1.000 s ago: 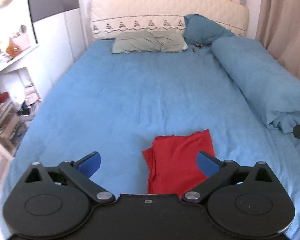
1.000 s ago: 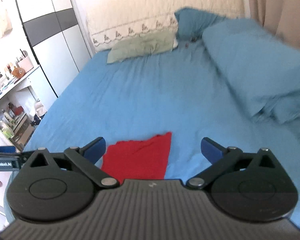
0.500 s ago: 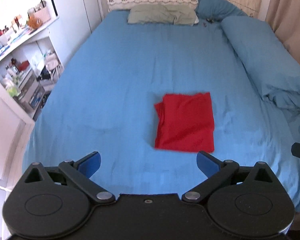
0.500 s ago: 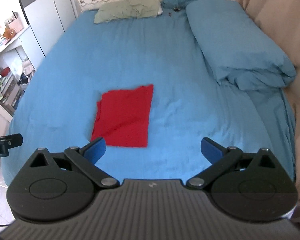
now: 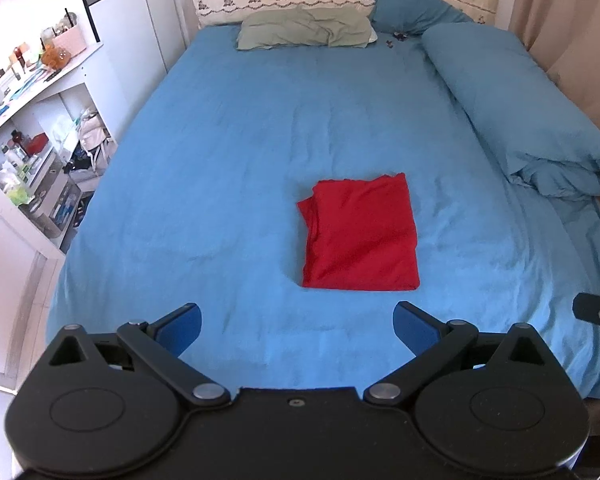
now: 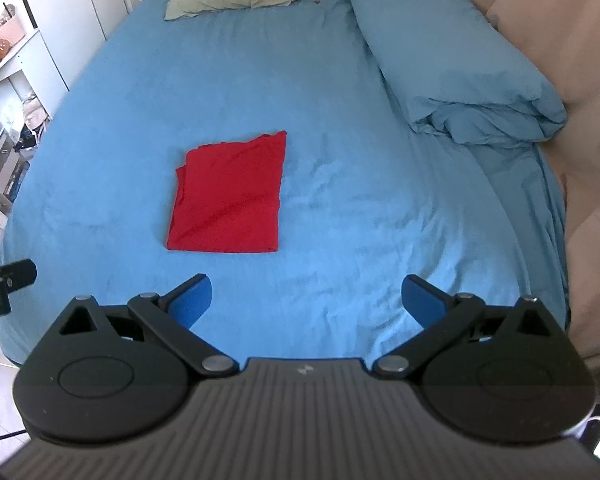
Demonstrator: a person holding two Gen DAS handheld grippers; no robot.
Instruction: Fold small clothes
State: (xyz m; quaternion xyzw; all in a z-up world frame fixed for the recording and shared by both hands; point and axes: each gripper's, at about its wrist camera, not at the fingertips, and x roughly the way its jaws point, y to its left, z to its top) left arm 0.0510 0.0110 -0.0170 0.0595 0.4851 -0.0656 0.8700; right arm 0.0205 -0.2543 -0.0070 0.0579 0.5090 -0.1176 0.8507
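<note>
both grippers have pulled up and back from the bed over the last second: the red cloth, which was tucked right between the fingers, now lies well ahead of them with bare sheet in between.

the left gripper (image 5: 297,324) has its jaws spread wide with nothing between them, and the right gripper (image 6: 307,298) is the same, wide apart and empty. neither touches anything.

the folded red cloth (image 5: 362,236) sits flat on the blue sheet (image 5: 220,152), near the foot end and roughly mid-width. from the left gripper it lies ahead and slightly right; from the right gripper it lies ahead and to the left (image 6: 228,194). it looks slightly longer head-to-foot than across, with a layered edge showing on its left side. it sits between the two grippers, closer to the left one's line.

beyond it are a green pillow (image 5: 306,32), and a rolled blue duvet (image 5: 512,100) along the right side. the fold looks finished.
</note>
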